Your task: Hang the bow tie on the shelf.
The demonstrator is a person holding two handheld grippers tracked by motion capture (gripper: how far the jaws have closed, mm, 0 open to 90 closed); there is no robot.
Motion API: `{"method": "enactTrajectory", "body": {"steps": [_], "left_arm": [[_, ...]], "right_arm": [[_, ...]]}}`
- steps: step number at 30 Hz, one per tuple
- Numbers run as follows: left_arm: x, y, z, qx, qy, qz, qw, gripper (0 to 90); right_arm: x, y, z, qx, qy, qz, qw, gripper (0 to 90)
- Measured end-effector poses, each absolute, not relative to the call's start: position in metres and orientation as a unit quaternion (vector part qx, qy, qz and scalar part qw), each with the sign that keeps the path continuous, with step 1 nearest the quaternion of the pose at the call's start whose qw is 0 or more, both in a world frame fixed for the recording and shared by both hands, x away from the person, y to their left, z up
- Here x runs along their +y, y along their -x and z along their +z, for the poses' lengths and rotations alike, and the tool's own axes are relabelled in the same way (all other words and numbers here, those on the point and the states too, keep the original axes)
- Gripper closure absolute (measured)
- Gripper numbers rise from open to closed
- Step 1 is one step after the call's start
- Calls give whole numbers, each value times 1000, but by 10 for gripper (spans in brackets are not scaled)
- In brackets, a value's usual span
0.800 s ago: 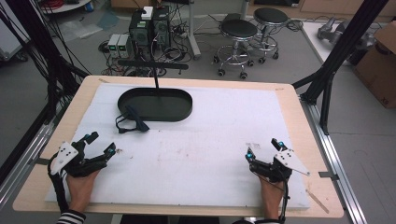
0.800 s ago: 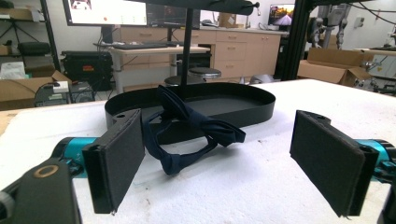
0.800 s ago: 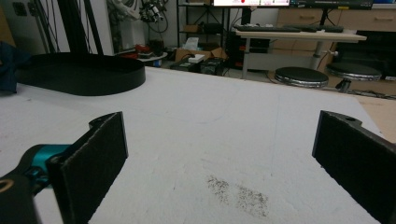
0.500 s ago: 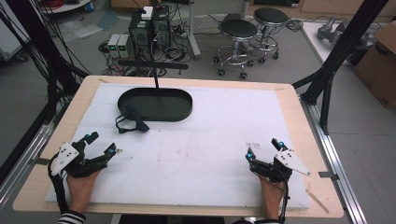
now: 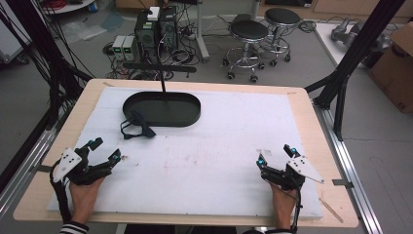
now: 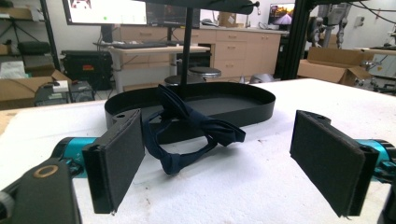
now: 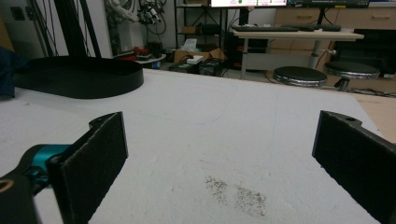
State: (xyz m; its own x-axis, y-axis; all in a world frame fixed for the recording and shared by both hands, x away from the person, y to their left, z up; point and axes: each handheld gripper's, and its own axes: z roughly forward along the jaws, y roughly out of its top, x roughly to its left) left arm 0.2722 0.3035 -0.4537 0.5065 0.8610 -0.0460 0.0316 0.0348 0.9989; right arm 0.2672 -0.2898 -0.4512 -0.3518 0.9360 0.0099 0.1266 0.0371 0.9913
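A dark navy bow tie (image 5: 138,125) (image 6: 187,130) hangs over the front left rim of a black oval tray (image 5: 163,108) (image 6: 224,103), its strap looping onto the white mat. My left gripper (image 5: 104,150) (image 6: 224,163) rests near the table's front left, open, pointing at the bow tie with nothing between its pads (image 6: 116,158). My right gripper (image 5: 275,155) (image 7: 219,168) rests at the front right, open over bare mat, with the tray (image 7: 79,74) far off to its left.
A white foam mat (image 5: 219,146) covers the wooden table (image 5: 311,112). A black post (image 5: 162,83) rises behind the tray. Dark specks (image 7: 238,193) mark the mat in front of the right gripper. Stools (image 5: 248,34) and computer boxes (image 5: 156,24) stand beyond the table.
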Motion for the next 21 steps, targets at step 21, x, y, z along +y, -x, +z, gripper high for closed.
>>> {"method": "enactTrajectory", "body": {"steps": [21], "left_arm": [[305, -281, -442, 381, -620, 324, 605, 149]], "right_arm": [[-289, -267, -451, 618, -431, 541, 372, 23]]}}
